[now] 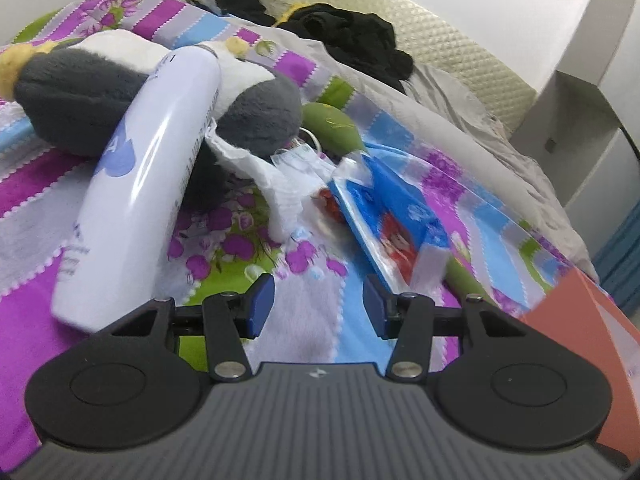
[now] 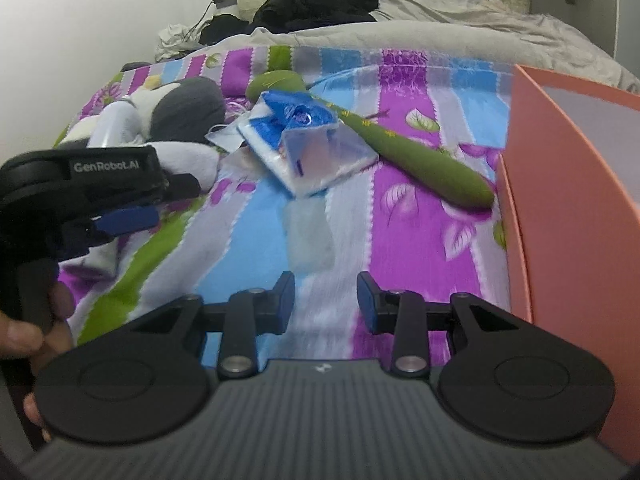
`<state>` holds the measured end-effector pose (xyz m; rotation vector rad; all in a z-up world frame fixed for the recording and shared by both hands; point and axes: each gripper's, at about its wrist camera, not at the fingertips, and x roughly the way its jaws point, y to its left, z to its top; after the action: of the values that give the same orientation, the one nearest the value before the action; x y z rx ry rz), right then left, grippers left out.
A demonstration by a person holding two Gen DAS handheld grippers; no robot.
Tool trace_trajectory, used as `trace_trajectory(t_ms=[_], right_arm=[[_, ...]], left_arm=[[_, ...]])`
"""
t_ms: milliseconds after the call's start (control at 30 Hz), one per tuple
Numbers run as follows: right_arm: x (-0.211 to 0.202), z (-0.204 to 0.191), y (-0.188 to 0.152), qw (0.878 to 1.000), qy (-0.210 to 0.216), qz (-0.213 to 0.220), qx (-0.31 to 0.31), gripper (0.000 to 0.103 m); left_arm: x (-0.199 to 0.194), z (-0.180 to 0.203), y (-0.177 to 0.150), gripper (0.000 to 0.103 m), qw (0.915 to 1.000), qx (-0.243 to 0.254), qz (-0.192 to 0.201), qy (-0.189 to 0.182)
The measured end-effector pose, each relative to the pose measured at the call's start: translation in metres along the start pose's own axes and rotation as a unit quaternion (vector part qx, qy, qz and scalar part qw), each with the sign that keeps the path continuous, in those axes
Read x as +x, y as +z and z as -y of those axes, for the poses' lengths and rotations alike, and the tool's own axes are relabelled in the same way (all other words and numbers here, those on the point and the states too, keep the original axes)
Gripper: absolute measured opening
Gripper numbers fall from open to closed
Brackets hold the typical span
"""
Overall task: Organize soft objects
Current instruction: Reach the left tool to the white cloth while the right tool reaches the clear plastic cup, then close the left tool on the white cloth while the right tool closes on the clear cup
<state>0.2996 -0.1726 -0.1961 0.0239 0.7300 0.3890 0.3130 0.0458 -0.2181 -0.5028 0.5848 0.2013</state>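
A grey and white plush toy [image 1: 80, 96] lies on the striped floral bedspread [image 1: 312, 308], with a white bottle [image 1: 148, 176] leaning across it. Beside it are a crumpled white tissue [image 1: 272, 184], a blue plastic packet [image 1: 396, 216] and a green plush snake [image 2: 420, 156]. My left gripper [image 1: 318, 306] hovers open over bare bedspread, nothing between its blue pads. My right gripper [image 2: 325, 300] is also open and empty, low over the bedspread in front of the packet [image 2: 304, 136]. In the right wrist view the left gripper [image 2: 128, 216] shows at the left edge, held by a hand [image 2: 24, 332].
An orange box [image 2: 576, 208] stands open at the right edge of the bed. Black clothes [image 2: 316, 0] and a grey sheet [image 2: 440, 36] lie further back, near a quilted headboard [image 1: 440, 36]. A grey cabinet [image 1: 592, 92] stands beyond the bed's right side.
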Motion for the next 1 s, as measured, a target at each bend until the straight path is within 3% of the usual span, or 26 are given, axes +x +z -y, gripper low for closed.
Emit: trace_trajectory(t_ms=[233, 567, 700, 800, 1000], right_arm=[[0.03, -0.001, 0.008, 1.0, 0.017, 0.013, -0.005, 0.037], [0.053, -0.01, 0.011, 0.999, 0.012, 0.028, -0.021, 0.037], [0.057, -0.011, 0.012, 0.999, 0.013, 0.026, -0.028, 0.037], [0.053, -0.013, 0.015, 0.998, 0.021, 0.027, -0.046, 0.027], [0.051, -0.012, 0.017, 0.998, 0.026, 0.022, -0.045, 0.023]], left_arm=[[0.038, -0.005, 0.006, 0.055, 0.9986, -0.019, 0.029, 0.039], [0.063, -0.008, 0.008, 0.053, 0.9965, -0.037, 0.058, 0.048], [0.065, -0.008, 0.01, 0.045, 0.9965, -0.032, 0.065, 0.044], [0.062, -0.006, 0.012, 0.038, 0.9963, -0.026, 0.071, 0.04], [0.063, -0.003, 0.018, 0.012, 0.9977, -0.01, 0.059, 0.032]])
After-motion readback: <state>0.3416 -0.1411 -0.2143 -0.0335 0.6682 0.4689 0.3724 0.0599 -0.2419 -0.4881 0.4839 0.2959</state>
